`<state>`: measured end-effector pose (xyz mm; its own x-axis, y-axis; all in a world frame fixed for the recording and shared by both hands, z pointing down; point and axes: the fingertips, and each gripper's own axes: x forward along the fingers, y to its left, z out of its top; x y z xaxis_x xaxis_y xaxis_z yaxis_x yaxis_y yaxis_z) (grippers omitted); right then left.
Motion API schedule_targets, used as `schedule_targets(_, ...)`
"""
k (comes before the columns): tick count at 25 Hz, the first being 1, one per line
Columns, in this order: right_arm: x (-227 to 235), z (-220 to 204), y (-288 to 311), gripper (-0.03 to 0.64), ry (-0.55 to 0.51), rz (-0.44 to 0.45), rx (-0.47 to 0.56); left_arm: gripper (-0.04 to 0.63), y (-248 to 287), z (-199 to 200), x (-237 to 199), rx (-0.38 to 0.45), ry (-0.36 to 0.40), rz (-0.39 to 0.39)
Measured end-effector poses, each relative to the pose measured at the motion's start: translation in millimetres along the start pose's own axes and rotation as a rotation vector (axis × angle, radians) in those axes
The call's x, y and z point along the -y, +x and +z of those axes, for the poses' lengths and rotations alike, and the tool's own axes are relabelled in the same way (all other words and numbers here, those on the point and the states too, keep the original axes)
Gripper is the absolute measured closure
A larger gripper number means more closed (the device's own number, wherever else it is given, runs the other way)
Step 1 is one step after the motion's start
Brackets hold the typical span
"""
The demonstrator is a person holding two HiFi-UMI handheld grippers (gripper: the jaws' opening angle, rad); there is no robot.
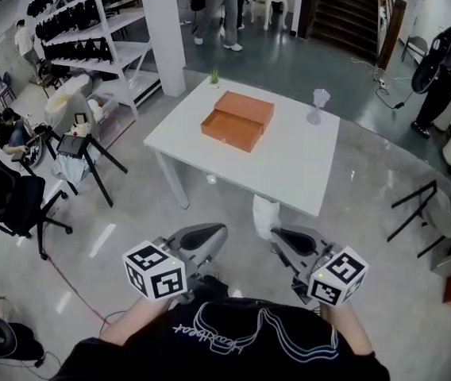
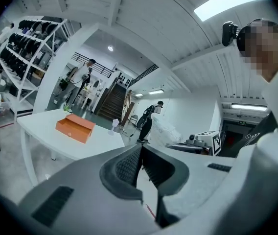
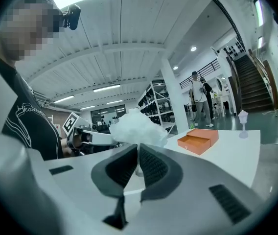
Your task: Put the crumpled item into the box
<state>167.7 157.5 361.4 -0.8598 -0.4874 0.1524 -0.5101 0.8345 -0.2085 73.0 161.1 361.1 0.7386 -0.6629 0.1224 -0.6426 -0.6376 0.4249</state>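
The right gripper (image 3: 138,150) is being clamped on a white, puffy, crinkled wad (image 3: 136,127); the left gripper (image 2: 140,148) is being held closed, empty.

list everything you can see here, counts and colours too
table: one, white, middle of the floor
box: one, orange, open, on the table
plant: one, green, small, table's far corner
goblet: one, pale and clear, on the table right of the box
crumpled item: one, white, pinched in the right claw, short of the table
office chair: one, black, left floor
shelving: one, white, far left
staircase: one, dark, far side
left claw: one, grey, shut, empty
right claw: one, grey, shut on the crumpled item
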Motion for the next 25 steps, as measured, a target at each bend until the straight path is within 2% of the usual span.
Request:
schedule_targets(10,40.3,8.3,53.4,0.598,0.007,-0.024,-0.032,0.591,18.6,19.8,-65.2,0.002,-0.054,0.010)
schedule_targets(25,137.7,29.8,191.7,0.597,0.024,-0.111,-0.110,0.591,71.8,88.4,-221.7,-0.032,-0.090,-0.029)
